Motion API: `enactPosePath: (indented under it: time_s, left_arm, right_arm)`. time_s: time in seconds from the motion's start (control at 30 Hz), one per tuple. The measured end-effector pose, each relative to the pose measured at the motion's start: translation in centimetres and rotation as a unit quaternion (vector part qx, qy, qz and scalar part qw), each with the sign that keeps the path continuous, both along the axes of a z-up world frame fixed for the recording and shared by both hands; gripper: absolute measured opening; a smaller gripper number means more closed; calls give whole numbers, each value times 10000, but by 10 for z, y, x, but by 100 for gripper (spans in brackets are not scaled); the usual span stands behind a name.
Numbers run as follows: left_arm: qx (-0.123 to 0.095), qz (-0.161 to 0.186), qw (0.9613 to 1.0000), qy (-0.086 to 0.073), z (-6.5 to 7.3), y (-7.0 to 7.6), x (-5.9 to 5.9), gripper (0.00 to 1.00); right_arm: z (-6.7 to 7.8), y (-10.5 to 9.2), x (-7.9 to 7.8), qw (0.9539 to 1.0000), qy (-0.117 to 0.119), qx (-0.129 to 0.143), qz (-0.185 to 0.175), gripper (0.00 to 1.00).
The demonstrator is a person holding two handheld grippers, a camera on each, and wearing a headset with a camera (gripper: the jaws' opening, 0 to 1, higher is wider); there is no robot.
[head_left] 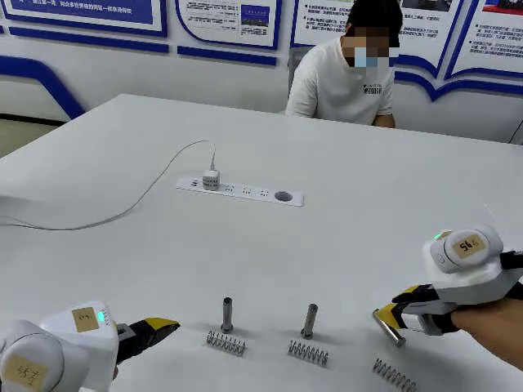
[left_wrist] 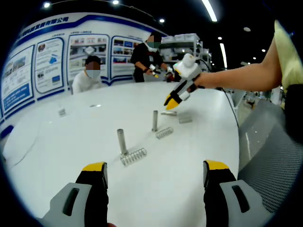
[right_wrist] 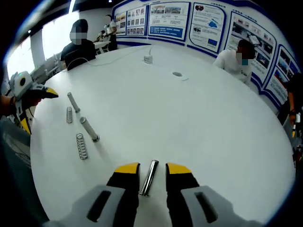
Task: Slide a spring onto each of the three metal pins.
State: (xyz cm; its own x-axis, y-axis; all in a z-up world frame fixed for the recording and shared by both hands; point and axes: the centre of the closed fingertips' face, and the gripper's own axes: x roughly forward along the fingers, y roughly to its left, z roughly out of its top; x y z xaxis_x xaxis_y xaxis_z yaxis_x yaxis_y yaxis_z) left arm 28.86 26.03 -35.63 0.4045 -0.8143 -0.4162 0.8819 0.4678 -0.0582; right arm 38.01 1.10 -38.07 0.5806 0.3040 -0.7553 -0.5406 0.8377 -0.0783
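Metal pins are what I watch on the white table (head_left: 122, 163). The left pin (head_left: 226, 314) and middle pin (head_left: 310, 320) stand upright side by side near my edge, both bare. Each has its spring lying flat just in front of it: the left spring (head_left: 226, 343) and the middle spring (head_left: 308, 353), close to the pin bases but not on them.

The right pin (head_left: 388, 328) is tilted, and my right gripper (right_wrist: 151, 169) has it. In the right gripper view the yellow-tipped jaws are drawn in on either side of the shaft, which runs up between them. I cannot tell whether the pin's lower end rests on the table. The right spring (head_left: 395, 376) lies flat just nearer me than that pin, apart from the gripper.

My left gripper (left_wrist: 155, 166) hangs low at the left, jaws wide apart with nothing between them. In its view the left pin and left spring lie straight ahead, near but clear of the tips. The middle pair sits beyond, and the right gripper reaches in from the right further on.

Past the pins, mid-table, a white power strip (head_left: 239, 192) carries a small plug (head_left: 211, 180) whose cable (head_left: 122, 214) trails off to the left. A person (head_left: 343, 77) in a white shirt sits at the far edge
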Motion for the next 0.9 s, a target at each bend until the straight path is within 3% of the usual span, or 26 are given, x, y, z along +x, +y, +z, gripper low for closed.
enactPosePath:
  time_s: [0.4, 0.9]
  left_arm:
    - [29, 6, 10000, 39, -3, 1, 1, 84]
    - [40, 19, 10000, 66, -6, 2, 1, 84]
  right_arm:
    - [-18, -2, 6, 9991, 286, -102, -286, 17]
    - [-23, -1, 10, 9979, 444, 22, -465, 12]
